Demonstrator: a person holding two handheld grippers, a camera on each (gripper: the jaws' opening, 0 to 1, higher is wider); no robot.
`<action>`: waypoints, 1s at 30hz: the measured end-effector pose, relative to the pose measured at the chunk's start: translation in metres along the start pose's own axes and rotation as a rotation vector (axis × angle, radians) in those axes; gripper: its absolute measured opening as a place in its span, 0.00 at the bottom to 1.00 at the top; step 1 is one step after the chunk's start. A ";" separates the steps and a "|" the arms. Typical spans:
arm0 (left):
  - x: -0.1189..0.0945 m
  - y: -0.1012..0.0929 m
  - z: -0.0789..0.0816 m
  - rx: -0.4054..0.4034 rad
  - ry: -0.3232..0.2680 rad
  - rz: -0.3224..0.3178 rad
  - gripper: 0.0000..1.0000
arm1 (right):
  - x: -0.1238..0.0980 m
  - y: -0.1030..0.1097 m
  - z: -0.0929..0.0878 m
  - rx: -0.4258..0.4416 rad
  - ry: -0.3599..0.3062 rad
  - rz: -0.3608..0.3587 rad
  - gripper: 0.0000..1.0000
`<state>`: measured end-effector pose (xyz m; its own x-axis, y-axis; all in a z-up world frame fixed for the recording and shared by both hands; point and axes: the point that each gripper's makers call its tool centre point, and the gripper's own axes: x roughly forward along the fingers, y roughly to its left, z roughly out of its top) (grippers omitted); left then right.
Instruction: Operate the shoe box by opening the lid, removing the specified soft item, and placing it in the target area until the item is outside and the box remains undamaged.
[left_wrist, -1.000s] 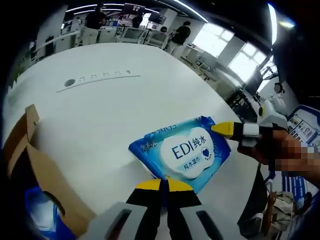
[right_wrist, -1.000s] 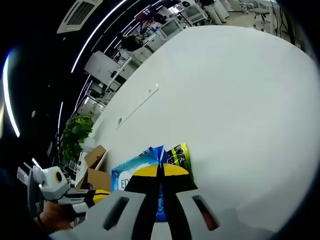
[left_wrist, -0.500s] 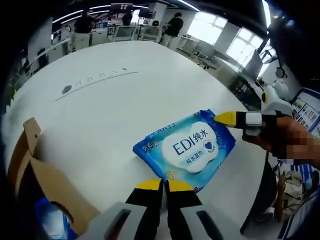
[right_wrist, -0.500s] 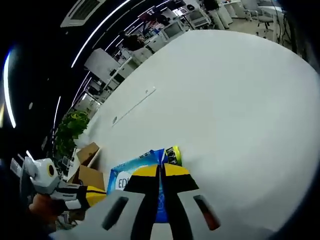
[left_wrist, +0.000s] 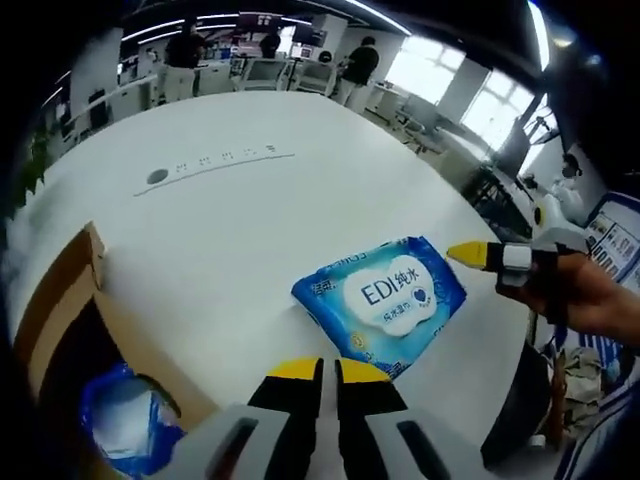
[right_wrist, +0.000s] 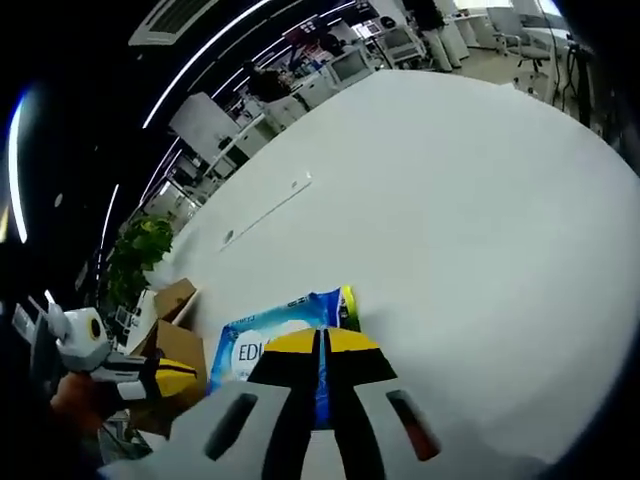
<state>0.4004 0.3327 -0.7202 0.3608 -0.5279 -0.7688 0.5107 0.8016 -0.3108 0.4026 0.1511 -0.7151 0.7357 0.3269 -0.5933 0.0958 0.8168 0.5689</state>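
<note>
The right gripper (left_wrist: 470, 254) has let go of the wipes pack (left_wrist: 385, 301) and backed just clear.

L gripper (left_wrist: 322, 372): two black jaws w/ yellow tips, on pale grey moulded bases w/ oval cut-outs. R gripper (right_wrist: 321, 343) has the same build: black jaws, yellow caps, grey slotted bases; seen from the left gripper view it shows a yellow tip, a white band, then a black body, w/ a white rounded housing above it. The hand (left_wrist: 600, 300) on it looks bare, no sleeve or glove that I can make out, though it's blurry at the edge.
</note>
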 end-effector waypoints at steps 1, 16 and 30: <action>-0.004 0.000 0.000 0.000 -0.008 0.001 0.05 | -0.001 0.001 -0.001 -0.001 -0.001 -0.002 0.00; -0.051 0.025 -0.009 -0.061 -0.096 0.015 0.05 | -0.006 0.034 -0.015 -0.024 -0.006 0.016 0.00; -0.115 0.069 -0.033 -0.139 -0.204 0.077 0.05 | 0.009 0.112 -0.047 -0.100 0.042 0.122 0.00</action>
<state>0.3682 0.4579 -0.6711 0.5517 -0.4983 -0.6688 0.3685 0.8650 -0.3405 0.3879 0.2676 -0.6838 0.7089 0.4446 -0.5475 -0.0618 0.8124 0.5798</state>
